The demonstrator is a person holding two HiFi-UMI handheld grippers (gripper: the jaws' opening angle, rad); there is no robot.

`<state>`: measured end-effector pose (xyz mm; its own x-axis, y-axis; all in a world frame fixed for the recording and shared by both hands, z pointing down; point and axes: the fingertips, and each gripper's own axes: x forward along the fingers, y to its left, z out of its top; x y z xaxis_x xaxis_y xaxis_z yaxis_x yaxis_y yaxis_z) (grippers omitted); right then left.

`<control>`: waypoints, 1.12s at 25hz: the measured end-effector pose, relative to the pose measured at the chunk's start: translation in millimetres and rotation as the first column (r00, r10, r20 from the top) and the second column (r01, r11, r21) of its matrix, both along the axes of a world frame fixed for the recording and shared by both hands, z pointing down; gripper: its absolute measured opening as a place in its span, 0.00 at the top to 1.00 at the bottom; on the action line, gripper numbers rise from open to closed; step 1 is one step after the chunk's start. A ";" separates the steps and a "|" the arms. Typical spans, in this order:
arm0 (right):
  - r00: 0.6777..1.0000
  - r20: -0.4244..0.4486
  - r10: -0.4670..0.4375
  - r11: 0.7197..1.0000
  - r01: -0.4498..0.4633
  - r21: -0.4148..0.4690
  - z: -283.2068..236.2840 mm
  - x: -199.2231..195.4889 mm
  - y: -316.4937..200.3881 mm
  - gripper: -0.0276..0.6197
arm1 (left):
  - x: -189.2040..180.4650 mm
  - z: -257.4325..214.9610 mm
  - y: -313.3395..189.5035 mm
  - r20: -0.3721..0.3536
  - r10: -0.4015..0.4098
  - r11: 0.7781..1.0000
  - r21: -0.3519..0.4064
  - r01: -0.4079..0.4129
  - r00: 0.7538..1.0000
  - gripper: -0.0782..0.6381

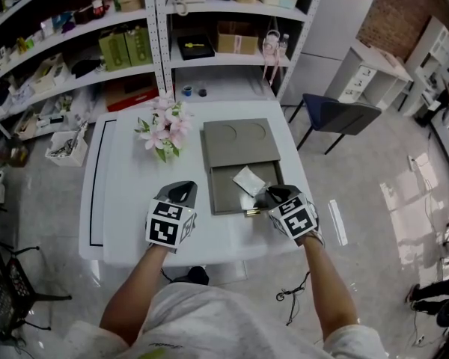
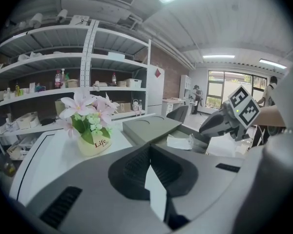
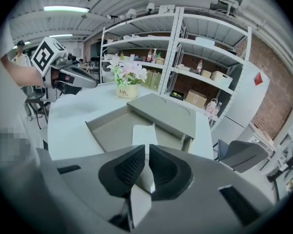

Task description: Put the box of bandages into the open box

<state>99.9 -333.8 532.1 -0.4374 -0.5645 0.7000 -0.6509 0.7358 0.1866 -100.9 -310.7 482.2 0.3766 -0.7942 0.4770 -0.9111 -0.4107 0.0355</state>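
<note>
The white box of bandages (image 1: 248,179) lies inside the open part of the grey box (image 1: 226,194), near its right side. The grey lid (image 1: 239,142) covers the far half. My right gripper (image 1: 270,195) hovers at the open box's near right corner, just short of the bandage box, jaws shut and empty. In the right gripper view the bandage box (image 3: 144,133) sits straight beyond the jaws (image 3: 147,150). My left gripper (image 1: 182,191) is shut over bare table left of the box, holding nothing. It sees the bandage box (image 2: 180,141) and the right gripper (image 2: 219,123).
A pot of pink flowers (image 1: 165,129) stands on the white table (image 1: 127,200) left of the lid. Shelving (image 1: 157,43) full of goods runs behind the table. A dark chair (image 1: 337,114) stands off the table's right far corner.
</note>
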 end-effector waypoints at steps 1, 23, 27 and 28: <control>1.000 0.007 0.004 1.000 -0.004 0.004 -3.0 2.4 2.8 0.91 | 0.1 -1.6 2.5 0.000 -0.005 1.000 0.002 0.005 1.000 0.88; 0.948 0.291 0.124 0.978 -0.167 0.125 -88.2 47.6 64.8 0.94 | 12.7 -25.3 62.1 0.015 -0.074 0.996 0.050 0.073 0.997 0.88; 0.916 0.370 0.156 0.969 -0.215 0.122 -99.5 56.3 79.4 0.95 | 15.4 -26.8 75.3 0.019 -0.084 0.995 0.053 0.083 0.996 0.88; 0.909 0.384 0.163 0.967 -0.225 0.122 -102.6 58.7 83.1 0.95 | 16.6 -27.4 78.2 0.020 -0.086 0.995 0.055 0.085 0.996 0.88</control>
